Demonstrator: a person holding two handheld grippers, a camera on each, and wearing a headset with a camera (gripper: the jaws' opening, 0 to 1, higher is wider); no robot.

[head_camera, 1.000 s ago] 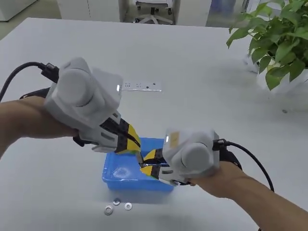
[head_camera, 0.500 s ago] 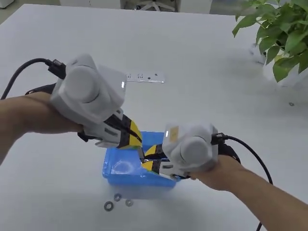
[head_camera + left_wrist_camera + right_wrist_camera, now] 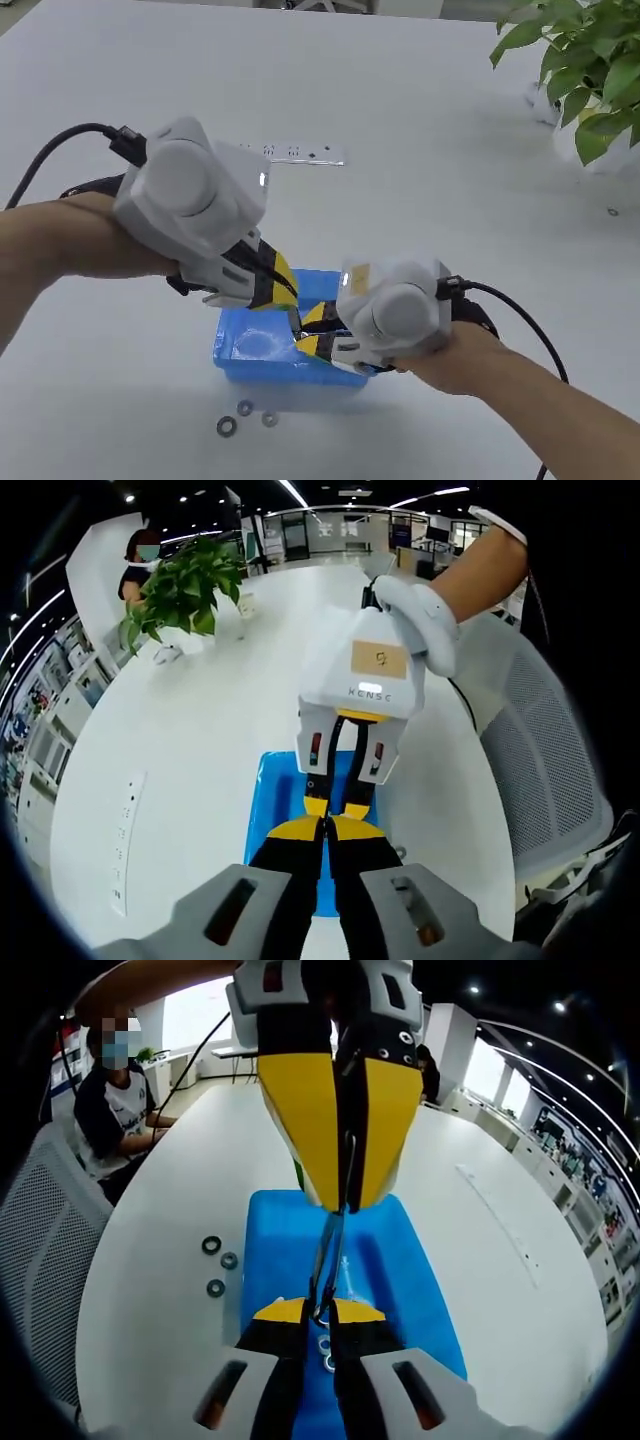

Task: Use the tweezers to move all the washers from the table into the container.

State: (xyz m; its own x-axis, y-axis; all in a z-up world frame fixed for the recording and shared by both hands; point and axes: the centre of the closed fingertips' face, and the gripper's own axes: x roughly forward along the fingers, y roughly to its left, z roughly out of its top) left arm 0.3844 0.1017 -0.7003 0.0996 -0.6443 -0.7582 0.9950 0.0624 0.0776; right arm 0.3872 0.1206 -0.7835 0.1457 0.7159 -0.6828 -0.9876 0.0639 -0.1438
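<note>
Over the blue container (image 3: 262, 352) my two grippers meet tip to tip. The thin metal tweezers (image 3: 331, 1256) run between them. My left gripper (image 3: 285, 293) is shut on their far end and my right gripper (image 3: 305, 336) is shut on their near end. In the right gripper view the left gripper (image 3: 343, 1205) hangs from above and my right gripper (image 3: 320, 1312) closes below it over the container (image 3: 400, 1270). Two washers (image 3: 326, 1352) lie inside the container. Three washers (image 3: 246, 418) lie on the table before the container, also seen as washers (image 3: 218, 1263) to its left.
A white power strip (image 3: 293, 153) lies on the table behind the container. A potted plant (image 3: 590, 70) stands at the far right. In the left gripper view the right gripper (image 3: 336, 808) faces me over the container (image 3: 266, 805). A person sits at the table (image 3: 150, 1290) edge.
The head camera has shifted a little. Both grippers stay tip to tip over the container with the tweezers between them.
</note>
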